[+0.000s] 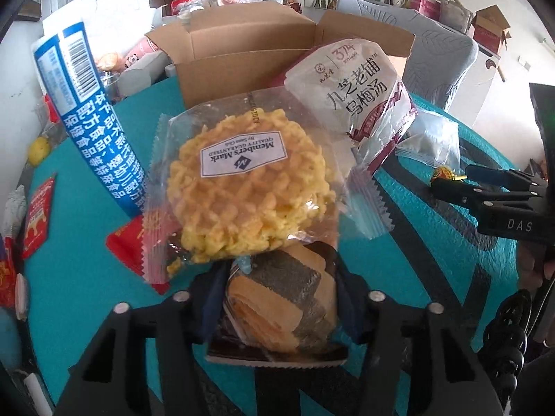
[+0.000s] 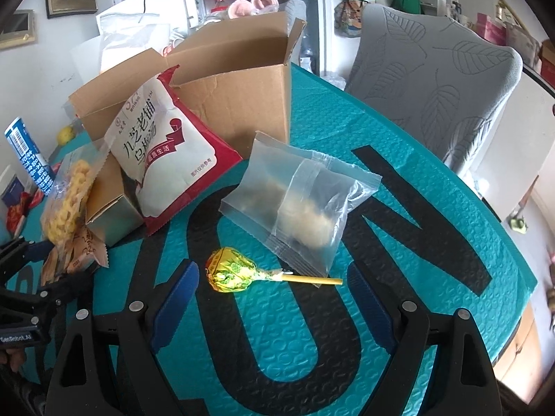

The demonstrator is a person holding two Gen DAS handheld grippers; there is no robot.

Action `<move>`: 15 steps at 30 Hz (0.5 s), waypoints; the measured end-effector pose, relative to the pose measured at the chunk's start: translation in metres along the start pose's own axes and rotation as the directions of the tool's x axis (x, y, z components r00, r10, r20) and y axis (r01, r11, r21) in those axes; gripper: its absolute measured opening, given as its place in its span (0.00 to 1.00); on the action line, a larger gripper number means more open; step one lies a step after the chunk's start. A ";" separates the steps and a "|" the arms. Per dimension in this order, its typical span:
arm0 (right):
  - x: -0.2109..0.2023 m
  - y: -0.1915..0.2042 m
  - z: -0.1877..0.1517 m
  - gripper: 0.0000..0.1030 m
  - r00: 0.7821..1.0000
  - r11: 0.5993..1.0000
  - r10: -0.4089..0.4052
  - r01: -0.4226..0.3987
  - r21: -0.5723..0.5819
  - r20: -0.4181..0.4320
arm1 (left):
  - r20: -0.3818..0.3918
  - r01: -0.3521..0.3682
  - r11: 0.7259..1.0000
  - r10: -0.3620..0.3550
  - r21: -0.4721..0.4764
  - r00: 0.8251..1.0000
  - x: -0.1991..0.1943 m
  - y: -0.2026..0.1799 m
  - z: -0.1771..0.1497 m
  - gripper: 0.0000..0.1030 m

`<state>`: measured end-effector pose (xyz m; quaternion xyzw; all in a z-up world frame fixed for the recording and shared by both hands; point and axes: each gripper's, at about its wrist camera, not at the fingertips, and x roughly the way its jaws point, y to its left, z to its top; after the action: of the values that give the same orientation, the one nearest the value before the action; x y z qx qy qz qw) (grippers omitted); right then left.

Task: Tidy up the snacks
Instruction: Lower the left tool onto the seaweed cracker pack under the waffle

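Note:
My left gripper (image 1: 277, 277) is shut on a seaweed-wrapped snack packet (image 1: 281, 308). A clear packet with a yellow rice cracker (image 1: 242, 187) leans just beyond it. A white and red plum-drink pouch (image 1: 357, 93) leans against the open cardboard box (image 1: 242, 48). My right gripper (image 2: 274, 294) is open above the teal mat, its fingers on either side of a yellow lollipop (image 2: 230, 270). A frosted clear bag (image 2: 298, 201) with a pale snack lies just past the lollipop. The pouch (image 2: 163, 152) and box (image 2: 236, 93) also show in the right wrist view.
A blue and white tube (image 1: 90, 114) stands left of the cracker. Red sachets (image 1: 36, 211) and a lemon (image 1: 38, 149) lie at the table's left edge. A small gold box (image 2: 114, 208) sits under the pouch. A grey chair (image 2: 433, 79) stands behind the table.

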<state>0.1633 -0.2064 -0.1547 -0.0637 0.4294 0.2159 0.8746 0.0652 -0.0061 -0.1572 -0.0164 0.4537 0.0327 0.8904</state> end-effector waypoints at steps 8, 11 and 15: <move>0.005 0.007 -0.001 0.89 0.999 0.999 -0.043 0.044 -0.020 0.029 | -0.055 -0.004 0.997 0.000 -0.078 0.999 -0.016 -0.001 -0.009 0.50; 0.004 0.017 -0.006 0.78 0.997 0.995 -0.061 0.064 -0.070 0.042 | -0.052 -0.003 0.997 -0.001 -0.080 0.999 -0.026 -0.005 -0.018 0.50; -0.001 0.021 -0.013 0.78 0.999 0.997 -0.015 0.018 -0.072 0.043 | -0.059 0.046 0.994 -0.052 -0.099 0.997 -0.034 -0.011 -0.024 0.50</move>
<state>0.1448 -0.1918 -0.1606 -0.0943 0.4023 0.2255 0.8823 0.0263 -0.0201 -0.1436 -0.0719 0.4783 0.0322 0.8746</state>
